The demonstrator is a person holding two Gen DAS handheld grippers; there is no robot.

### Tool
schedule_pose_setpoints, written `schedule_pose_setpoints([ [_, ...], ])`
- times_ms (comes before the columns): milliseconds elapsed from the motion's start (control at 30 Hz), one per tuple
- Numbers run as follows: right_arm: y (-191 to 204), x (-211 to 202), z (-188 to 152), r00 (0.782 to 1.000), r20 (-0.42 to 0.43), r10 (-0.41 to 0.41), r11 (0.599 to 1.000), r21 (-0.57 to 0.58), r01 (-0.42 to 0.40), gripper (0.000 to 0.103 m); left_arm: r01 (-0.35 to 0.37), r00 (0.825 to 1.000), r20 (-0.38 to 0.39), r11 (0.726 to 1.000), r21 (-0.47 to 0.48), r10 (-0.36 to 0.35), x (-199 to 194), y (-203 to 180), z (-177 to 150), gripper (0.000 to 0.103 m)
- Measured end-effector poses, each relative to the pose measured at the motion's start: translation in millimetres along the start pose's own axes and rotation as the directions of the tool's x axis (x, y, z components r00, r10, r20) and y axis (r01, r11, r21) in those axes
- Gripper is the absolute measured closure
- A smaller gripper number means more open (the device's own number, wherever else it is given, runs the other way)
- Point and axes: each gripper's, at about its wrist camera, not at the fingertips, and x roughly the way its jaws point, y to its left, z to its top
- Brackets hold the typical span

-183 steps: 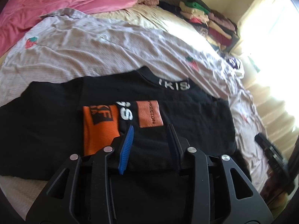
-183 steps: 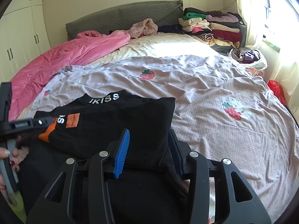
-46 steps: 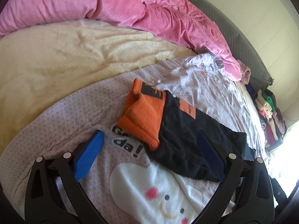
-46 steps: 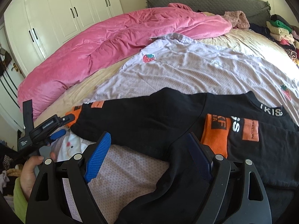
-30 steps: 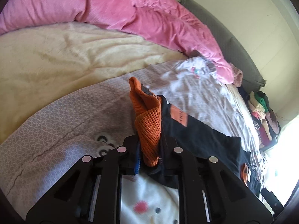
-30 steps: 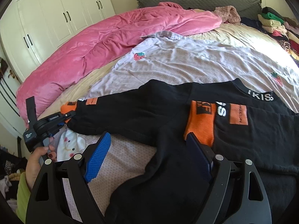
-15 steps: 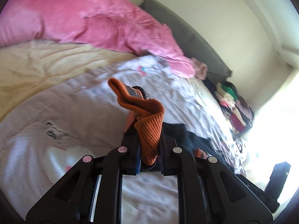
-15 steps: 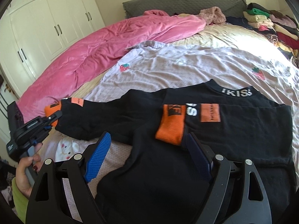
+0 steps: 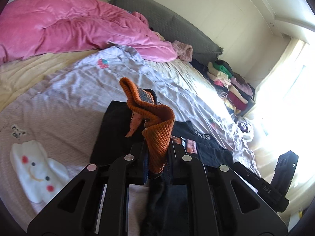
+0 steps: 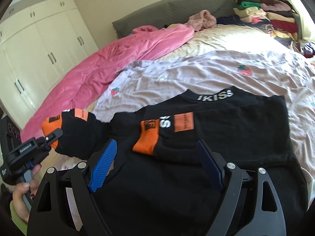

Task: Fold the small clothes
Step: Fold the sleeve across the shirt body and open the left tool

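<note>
Gripping the orange cuff (image 9: 157, 137) of the black sweatshirt (image 10: 226, 137), your left gripper (image 9: 156, 157) is keeping its jaws pinched shut on the ribbed fabric and is holding that sleeve raised above the bed (image 10: 226, 39). Your right gripper (image 10: 157, 165) is hovering with jaws standing wide and holding nothing, over the sweatshirt's body, which is lying on the lilac strawberry-print sheet (image 10: 196, 74).

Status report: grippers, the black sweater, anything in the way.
Left gripper shut on orange cuff, sleeve lifted. Right gripper open over black sweater, holding nothing. Other sleeve already folded across. Nothing in the way.
</note>
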Motion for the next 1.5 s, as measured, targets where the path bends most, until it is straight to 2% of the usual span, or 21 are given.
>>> schedule_pose_setpoints([
  [300, -43.7, -29.8, 1.8, 0.998, 0.063, -0.028, 0.996, 0.081, 0.023, 0.021, 0.019, 0.997, -0.077, 0.996, 0.084, -0.012, 28.7, -49.5, -16.6, 0.095],
  [667, -71.4, -46.3, -3.0, 0.995, 0.081, -0.062, 0.990, 0.128, 0.051, 0.021, 0.052, 0.985, -0.173, 0.988, 0.146, -0.026, 58.1, -79.2, -38.1, 0.094],
  [733, -73.8, -46.7, -4.1, 0.995, 0.079, -0.067, 0.990, 0.128, 0.056, 0.021, 0.064, 0.981, -0.193, 0.987, 0.145, -0.035, 63.5, -80.4, -41.8, 0.088],
  [867, -76.0, -44.9, -4.8, 0.995, 0.071, -0.070, 0.990, 0.131, 0.060, 0.021, 0.099, 0.971, -0.230, 0.988, 0.120, -0.069, 69.4, -79.6, -47.0, 0.086],
  [933, -75.2, -41.8, -5.9, 0.996, 0.062, -0.070, 0.990, 0.128, 0.062, 0.021, 0.096, 0.971, -0.230, 0.987, 0.128, -0.065, 68.0, -80.3, -47.5, 0.080],
  [1067, -70.2, -32.8, -8.6, 0.997, 0.037, -0.065, 0.991, 0.118, 0.060, 0.021, 0.091, 0.974, -0.220, 0.989, 0.119, -0.063, 63.0, -75.8, -42.7, 0.077],
  [1300, -50.3, -10.5, -19.2, 0.999, -0.038, -0.023, 0.996, 0.085, 0.026, 0.021, -0.014, 0.983, -0.182, 0.990, 0.143, 0.040, 54.2, -57.7, -35.5, 0.058],
  [1400, -38.8, 1.2, -26.4, 0.997, -0.080, -0.005, 0.998, 0.065, 0.010, 0.021, -0.053, 0.982, -0.173, 0.986, 0.156, 0.080, 52.4, -51.1, -32.7, 0.041],
  [1500, -27.9, 15.6, -36.0, 0.991, -0.134, 0.030, 0.998, 0.063, -0.022, 0.021, -0.099, 0.980, -0.155, 0.982, 0.163, 0.125, 50.4, -43.4, -30.6, 0.030],
])
